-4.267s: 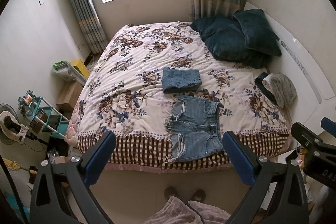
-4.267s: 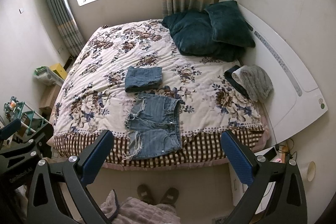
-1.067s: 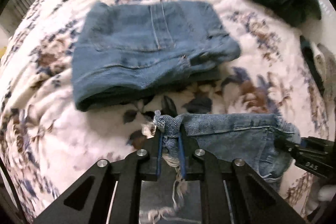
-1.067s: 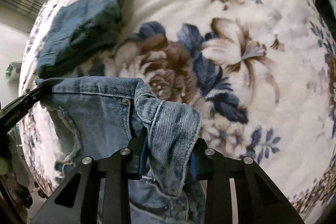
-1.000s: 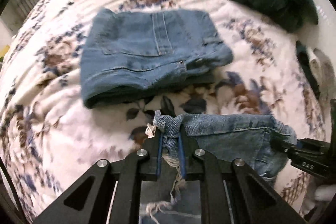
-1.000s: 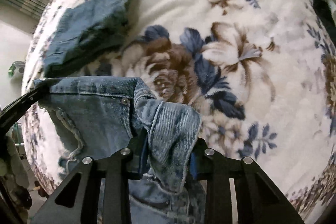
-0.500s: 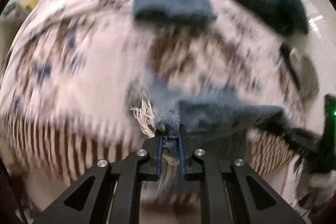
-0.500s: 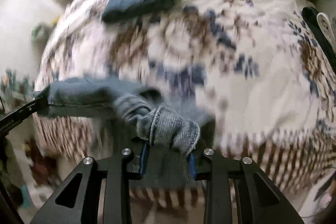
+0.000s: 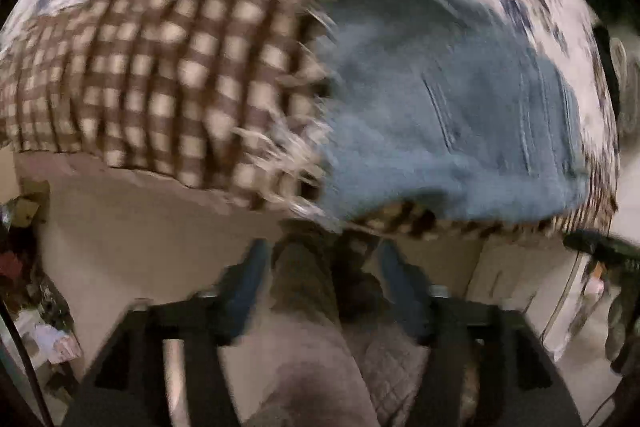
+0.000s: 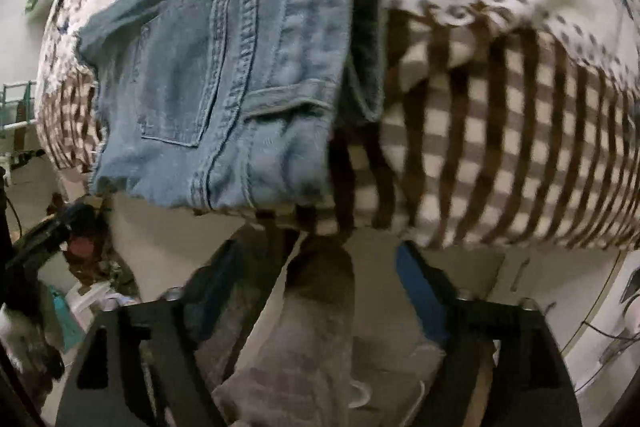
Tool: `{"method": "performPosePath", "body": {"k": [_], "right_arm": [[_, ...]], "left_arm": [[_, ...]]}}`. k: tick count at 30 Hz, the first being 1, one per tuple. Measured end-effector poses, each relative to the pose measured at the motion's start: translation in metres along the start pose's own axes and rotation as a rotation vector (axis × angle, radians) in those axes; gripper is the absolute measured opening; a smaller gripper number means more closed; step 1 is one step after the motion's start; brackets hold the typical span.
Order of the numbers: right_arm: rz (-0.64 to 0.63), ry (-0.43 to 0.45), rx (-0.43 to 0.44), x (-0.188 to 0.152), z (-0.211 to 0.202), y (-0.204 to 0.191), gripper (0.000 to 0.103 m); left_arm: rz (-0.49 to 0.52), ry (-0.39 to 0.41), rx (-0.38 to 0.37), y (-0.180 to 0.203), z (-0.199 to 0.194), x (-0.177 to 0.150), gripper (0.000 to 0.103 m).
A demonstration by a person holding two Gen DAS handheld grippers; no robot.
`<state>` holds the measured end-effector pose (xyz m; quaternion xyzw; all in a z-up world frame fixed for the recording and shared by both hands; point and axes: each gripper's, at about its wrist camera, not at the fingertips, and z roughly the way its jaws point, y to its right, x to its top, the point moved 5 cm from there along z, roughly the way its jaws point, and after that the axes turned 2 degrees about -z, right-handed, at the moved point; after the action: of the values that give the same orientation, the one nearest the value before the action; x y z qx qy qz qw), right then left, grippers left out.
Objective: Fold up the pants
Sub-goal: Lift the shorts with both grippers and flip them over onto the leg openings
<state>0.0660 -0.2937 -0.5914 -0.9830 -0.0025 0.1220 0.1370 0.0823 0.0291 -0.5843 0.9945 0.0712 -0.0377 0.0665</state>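
The light blue denim shorts (image 9: 448, 107) lie folded over at the near edge of the bed, back pocket up, also in the right wrist view (image 10: 224, 75). Their frayed hems (image 9: 296, 147) point left. My left gripper (image 9: 320, 291) is open and empty, just below the bed edge under the shorts. My right gripper (image 10: 316, 291) is open and empty too, below the shorts' lower edge. The left wrist view is blurred by motion.
The floral quilt with a brown checked border (image 9: 152, 75) hangs over the bed side (image 10: 500, 131). The person's legs in quilted pink trousers (image 9: 320, 367) stand below. Clutter lies on the floor at left (image 10: 80, 267). The other gripper's tip shows at right (image 9: 600, 251).
Both grippers pulled the shorts' waist toward the bed edge, folding them over, then let go and opened. They now sit lower, off the bed edge.
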Motion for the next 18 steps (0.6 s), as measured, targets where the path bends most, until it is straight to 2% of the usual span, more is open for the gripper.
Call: {"method": "performPosePath", "body": {"k": [1, 4, 8, 11, 14, 15, 16, 17, 18], "right_arm": [[0.013, 0.012, 0.000, -0.001, -0.007, 0.006, 0.084], [0.112, 0.075, 0.006, 0.009, -0.037, 0.034, 0.084], [0.287, 0.191, 0.122, 0.054, -0.064, 0.066, 0.084], [0.364, 0.215, 0.236, 0.101, -0.054, 0.080, 0.084], [0.398, 0.146, 0.357, 0.131, -0.024, 0.082, 0.084], [0.392, 0.133, 0.385, 0.137, -0.017, 0.080, 0.073], [0.384, 0.132, 0.391, 0.142, -0.012, 0.074, 0.046], [0.365, 0.141, 0.412, 0.146, -0.010, 0.072, 0.034], [0.360, 0.160, 0.415, 0.145, -0.008, 0.069, 0.027]], "left_arm": [[-0.018, 0.029, -0.011, -0.004, -0.008, 0.009, 0.076], [-0.034, 0.124, -0.041, -0.004, -0.030, 0.049, 0.076], [-0.081, 0.167, -0.114, 0.008, -0.026, 0.131, 0.076], [-0.104, 0.128, -0.140, 0.013, 0.003, 0.185, 0.076], [-0.094, -0.003, -0.159, 0.022, 0.058, 0.221, 0.075], [-0.085, -0.019, -0.165, 0.025, 0.068, 0.226, 0.065], [-0.083, -0.024, -0.157, 0.026, 0.074, 0.227, 0.040], [-0.080, -0.017, -0.160, 0.026, 0.077, 0.228, 0.032], [-0.070, 0.004, -0.170, 0.028, 0.076, 0.229, 0.021]]}}
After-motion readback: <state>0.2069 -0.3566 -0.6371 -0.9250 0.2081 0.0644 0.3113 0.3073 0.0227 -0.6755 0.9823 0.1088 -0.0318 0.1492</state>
